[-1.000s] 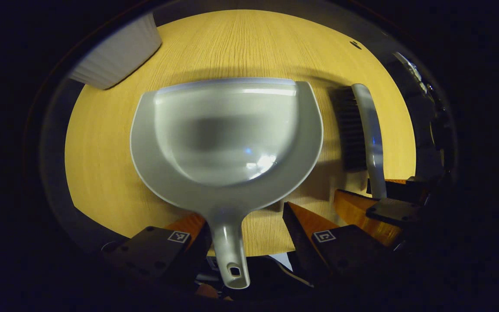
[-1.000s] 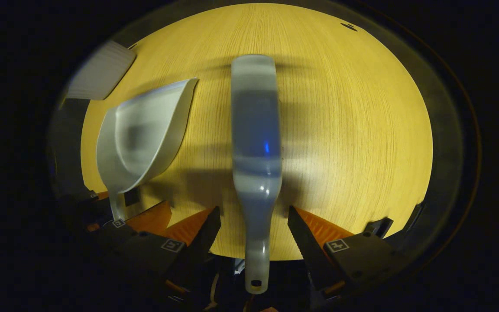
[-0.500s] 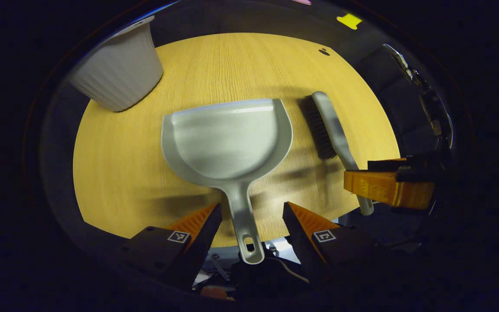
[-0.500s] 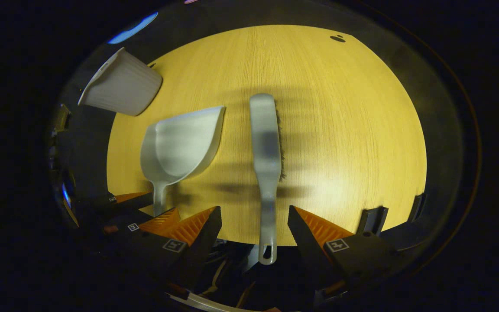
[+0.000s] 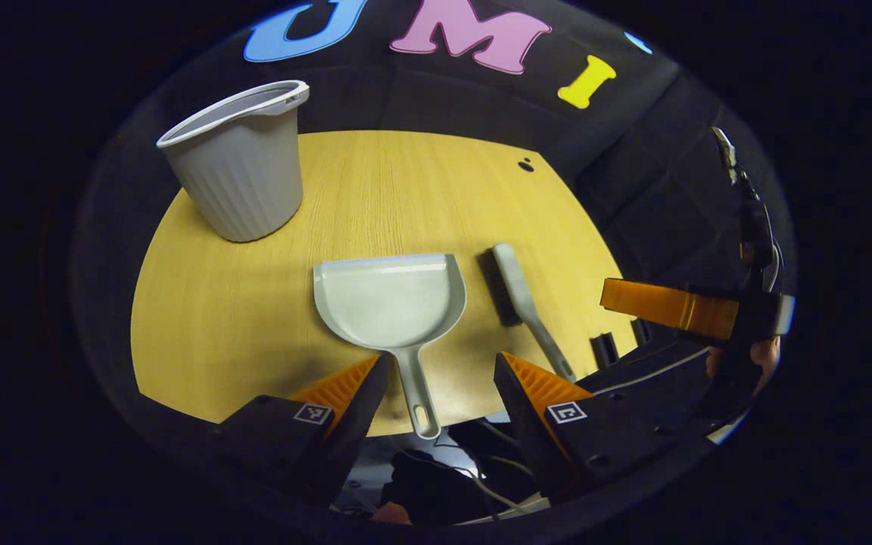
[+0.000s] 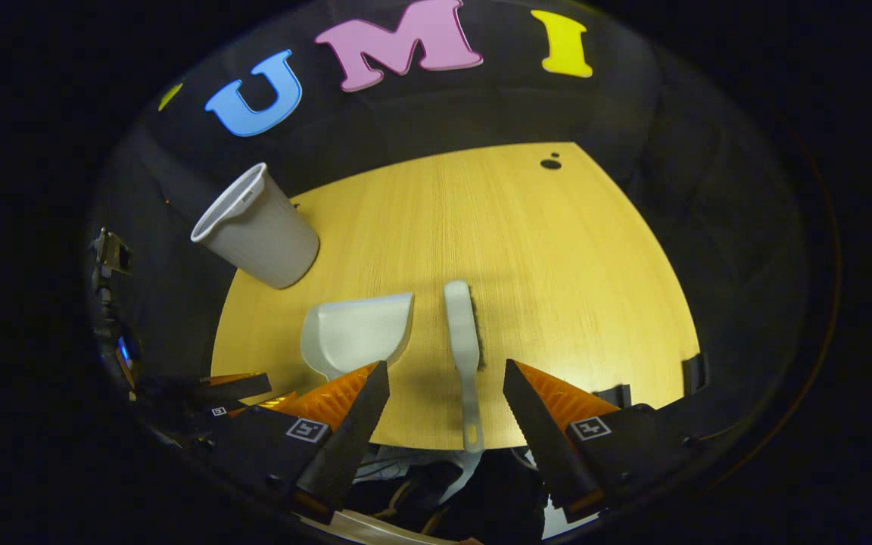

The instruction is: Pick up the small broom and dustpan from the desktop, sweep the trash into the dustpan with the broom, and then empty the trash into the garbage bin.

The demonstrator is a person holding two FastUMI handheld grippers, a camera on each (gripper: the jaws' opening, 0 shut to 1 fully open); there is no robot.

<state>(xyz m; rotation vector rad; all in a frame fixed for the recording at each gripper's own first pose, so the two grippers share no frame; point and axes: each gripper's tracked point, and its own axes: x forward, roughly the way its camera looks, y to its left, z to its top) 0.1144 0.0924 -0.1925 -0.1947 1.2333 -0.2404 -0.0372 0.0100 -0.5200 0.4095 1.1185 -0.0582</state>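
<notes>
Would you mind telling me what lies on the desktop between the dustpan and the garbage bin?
Nothing: in the left gripper view, bare wooden desktop runs from the dustpan to the garbage bin.

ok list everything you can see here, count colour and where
bin: 1, grey ribbed, upright at the table's far left corner
dustpan: 1, grey, flat on the table near the front edge, handle over the edge, right of the bin
broom: 1, grey handle with dark bristles, lying just right of the dustpan
dark speck: 1, black, near the table's far right edge
table: 1, light wood
cables: a few, dark and pale, below the front edge
left gripper: 1, open, astride the dustpan handle, above it
right gripper: 1, open, over the broom handle
</notes>
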